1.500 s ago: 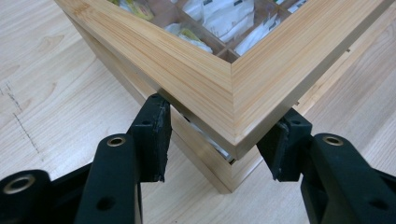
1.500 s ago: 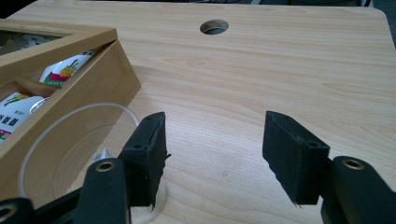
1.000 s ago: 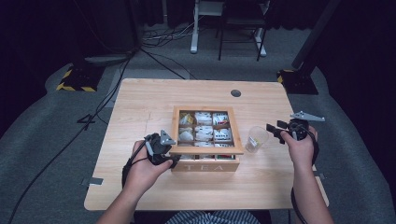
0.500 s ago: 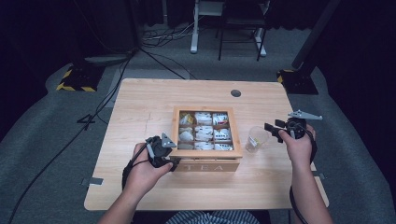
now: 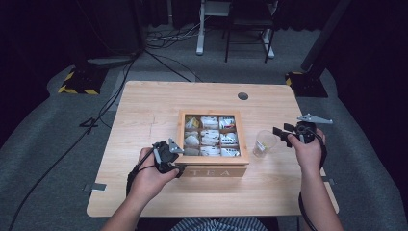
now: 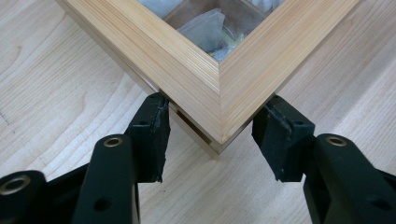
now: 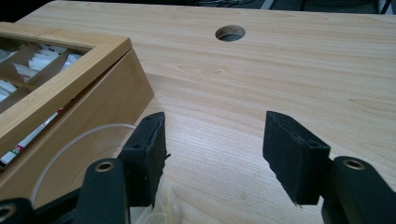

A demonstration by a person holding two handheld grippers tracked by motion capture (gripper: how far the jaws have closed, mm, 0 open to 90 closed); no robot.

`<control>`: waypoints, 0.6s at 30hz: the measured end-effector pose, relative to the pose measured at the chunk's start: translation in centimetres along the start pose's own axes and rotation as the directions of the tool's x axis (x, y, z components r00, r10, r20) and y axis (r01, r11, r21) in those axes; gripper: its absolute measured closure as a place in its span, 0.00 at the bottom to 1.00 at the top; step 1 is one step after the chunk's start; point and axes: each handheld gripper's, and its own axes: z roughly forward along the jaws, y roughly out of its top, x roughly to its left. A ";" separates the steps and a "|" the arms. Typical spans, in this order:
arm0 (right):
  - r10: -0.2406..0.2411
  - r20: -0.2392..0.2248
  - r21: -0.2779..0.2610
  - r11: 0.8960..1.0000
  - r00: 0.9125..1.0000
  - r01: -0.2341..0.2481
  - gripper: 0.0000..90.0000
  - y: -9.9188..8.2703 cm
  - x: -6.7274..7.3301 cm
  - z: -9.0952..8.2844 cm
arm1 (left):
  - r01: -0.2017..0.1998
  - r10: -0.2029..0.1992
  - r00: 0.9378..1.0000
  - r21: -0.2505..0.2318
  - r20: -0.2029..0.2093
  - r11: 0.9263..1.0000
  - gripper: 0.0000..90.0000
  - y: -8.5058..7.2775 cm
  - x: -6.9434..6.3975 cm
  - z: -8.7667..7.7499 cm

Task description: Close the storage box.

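The tea box sits mid-counter, lid down. My left hand-held gripper straddles its near left corner, jaws just easing apart, pads barely off the wood. My right hand-held gripper hangs open beside the clear cup, gripping nothing.

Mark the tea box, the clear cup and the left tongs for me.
tea box [image 5: 219, 171]: high view, front wall with lettering.
clear cup [image 5: 263, 143]: high view, side wall.
left tongs [image 6: 212, 126]: left gripper view, midway between the tips.
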 end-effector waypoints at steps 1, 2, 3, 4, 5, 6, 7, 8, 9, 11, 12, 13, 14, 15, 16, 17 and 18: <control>0.001 0.000 0.001 1.000 1.000 -0.001 0.45 0.0 0.0 0.0 | -0.003 0.003 1.000 0.007 0.002 1.000 0.51 0.0 0.0 0.1; 0.001 0.000 0.001 1.000 1.000 -0.001 0.45 0.0 0.0 0.0 | -0.001 0.001 1.000 0.009 0.003 1.000 0.50 0.0 0.0 0.1; 0.001 0.000 0.001 1.000 1.000 -0.001 0.45 0.0 0.0 0.0 | -0.003 0.003 1.000 0.014 0.005 1.000 0.50 0.0 0.0 0.2; 0.000 0.000 0.001 1.000 1.000 0.000 0.45 0.0 0.0 0.0 | -0.003 0.002 1.000 0.015 0.006 1.000 0.50 0.0 0.0 0.2; 0.000 -0.001 0.001 1.000 1.000 0.000 0.45 0.0 0.0 0.0 | -0.001 0.001 1.000 0.019 0.007 1.000 0.50 0.0 0.0 0.2; 0.000 -0.001 0.000 1.000 1.000 0.000 0.45 0.0 0.0 0.0 | 0.000 0.000 1.000 0.019 0.007 1.000 0.50 0.0 0.0 0.2; -0.001 -0.001 0.001 1.000 1.000 0.001 0.45 0.0 0.0 0.0 | 0.000 0.000 1.000 0.019 0.007 1.000 0.50 0.0 0.0 0.2; 0.000 -0.001 0.001 1.000 1.000 0.000 0.45 0.0 0.0 0.0 | 0.000 0.000 1.000 0.020 0.007 1.000 0.50 0.0 0.0 0.2; 0.001 -0.001 0.002 1.000 1.000 -0.001 0.45 0.0 0.0 0.0 | -0.001 0.000 1.000 0.023 0.008 1.000 0.50 0.0 0.0 0.2; 0.002 -0.002 0.004 1.000 1.000 -0.002 0.45 0.0 0.0 0.0 | 0.000 0.000 1.000 0.031 0.011 1.000 0.49 -0.1 0.0 0.3; 0.001 -0.001 0.004 1.000 1.000 -0.001 0.45 -0.1 0.0 0.1 | 0.004 -0.004 1.000 0.037 0.014 0.999 0.48 -0.1 0.0 0.4; 0.001 -0.001 0.006 1.000 1.000 -0.001 0.45 -0.1 0.0 0.1 | 0.001 -0.001 1.000 0.041 0.017 0.999 0.48 -0.1 0.0 0.4; 0.003 0.000 0.007 1.000 1.000 -0.003 0.45 -0.1 0.0 0.1 | 0.002 -0.003 1.000 0.040 0.023 0.999 0.47 -0.1 0.1 0.4; 0.005 0.000 0.007 1.000 1.000 -0.005 0.44 -0.1 -0.1 0.1 | 0.004 -0.005 1.000 0.039 0.027 0.999 0.47 -0.1 0.1 0.5; 0.004 -0.001 0.008 1.000 1.000 -0.004 0.44 -0.1 -0.1 0.1 | 0.004 -0.005 1.000 0.041 0.029 0.999 0.47 -0.1 0.1 0.5; 0.003 -0.001 0.007 1.000 1.000 -0.003 0.44 -0.1 -0.1 0.2 | 0.011 -0.012 1.000 0.045 0.029 0.999 0.47 -0.1 0.1 0.5; 0.005 -0.001 0.010 1.000 1.000 -0.005 0.44 -0.1 -0.1 0.2 | 0.001 -0.003 1.000 0.047 0.029 0.999 0.46 -0.2 0.2 0.5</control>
